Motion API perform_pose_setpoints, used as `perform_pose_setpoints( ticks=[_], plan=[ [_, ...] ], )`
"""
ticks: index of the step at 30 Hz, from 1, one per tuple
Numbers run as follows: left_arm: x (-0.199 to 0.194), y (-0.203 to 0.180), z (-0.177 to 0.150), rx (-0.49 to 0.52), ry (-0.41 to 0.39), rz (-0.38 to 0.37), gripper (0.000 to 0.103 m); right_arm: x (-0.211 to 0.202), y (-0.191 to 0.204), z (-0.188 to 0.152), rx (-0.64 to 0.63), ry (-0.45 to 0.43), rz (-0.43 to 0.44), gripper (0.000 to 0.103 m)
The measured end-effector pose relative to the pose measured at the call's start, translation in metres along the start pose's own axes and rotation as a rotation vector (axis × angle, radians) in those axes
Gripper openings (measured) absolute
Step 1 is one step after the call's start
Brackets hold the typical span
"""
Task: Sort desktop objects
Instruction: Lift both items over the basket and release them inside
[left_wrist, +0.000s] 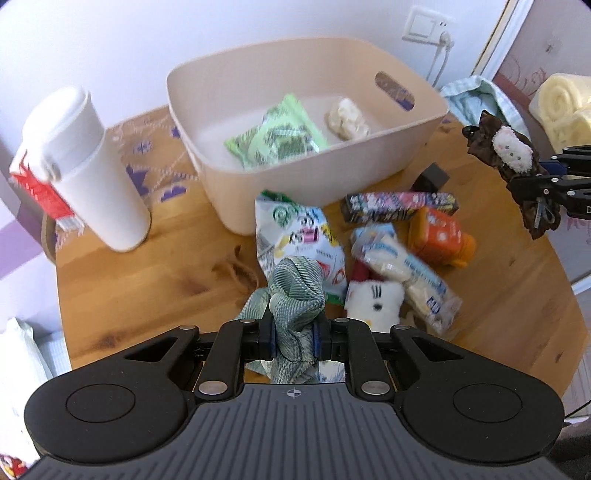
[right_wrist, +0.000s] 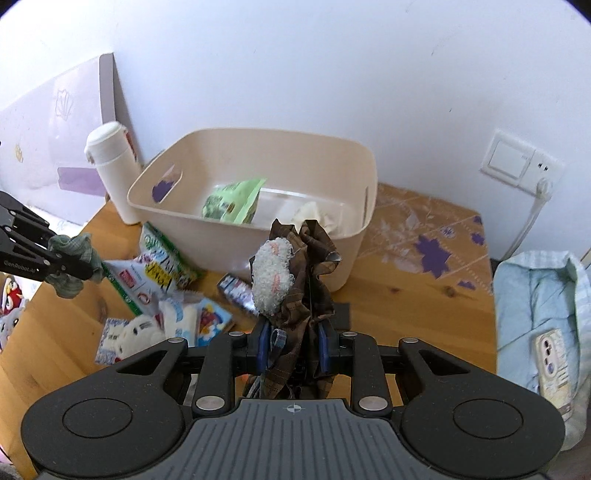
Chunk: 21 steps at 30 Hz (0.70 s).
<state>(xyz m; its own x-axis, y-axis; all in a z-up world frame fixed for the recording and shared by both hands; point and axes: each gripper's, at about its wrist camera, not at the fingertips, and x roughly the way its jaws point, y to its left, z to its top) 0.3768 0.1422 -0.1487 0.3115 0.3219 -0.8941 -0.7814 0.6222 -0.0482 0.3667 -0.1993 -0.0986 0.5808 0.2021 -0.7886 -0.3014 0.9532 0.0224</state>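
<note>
My left gripper (left_wrist: 293, 338) is shut on a green plaid scrunchie (left_wrist: 297, 291), held above the wooden table (left_wrist: 147, 295); it also shows in the right wrist view (right_wrist: 72, 267). My right gripper (right_wrist: 293, 349) is shut on a brown plaid scrunchie with a white fluffy patch (right_wrist: 295, 273), held in front of the beige bin (right_wrist: 258, 147); it shows in the left wrist view (left_wrist: 517, 162) at the right. The bin (left_wrist: 369, 162) holds a green packet (left_wrist: 275, 134) and a white crumpled item (left_wrist: 347, 120).
On the table lie snack packets (left_wrist: 299, 236), a white plush toy (left_wrist: 373, 301), an orange toy (left_wrist: 439, 236), a patterned bar (left_wrist: 400, 205) and a black cube (left_wrist: 432, 177). A white bottle (left_wrist: 92, 170) stands at the left. A light blue cloth with a phone (right_wrist: 554, 365) lies at the right.
</note>
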Motion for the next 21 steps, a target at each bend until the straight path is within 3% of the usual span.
perform_pose_setpoints(
  ticks=[12, 21],
  plan=[
    [-0.032, -0.007, 0.032, 0.013, -0.071, 0.013, 0.015, -0.009, -0.017, 0.02, 0.03, -0.063, -0.001, 0.024],
    [-0.053, 0.007, 0.052, -0.053, -0.136, 0.051, 0.015, -0.012, -0.024, 0.03, 0.038, -0.085, -0.002, 0.024]
  ],
)
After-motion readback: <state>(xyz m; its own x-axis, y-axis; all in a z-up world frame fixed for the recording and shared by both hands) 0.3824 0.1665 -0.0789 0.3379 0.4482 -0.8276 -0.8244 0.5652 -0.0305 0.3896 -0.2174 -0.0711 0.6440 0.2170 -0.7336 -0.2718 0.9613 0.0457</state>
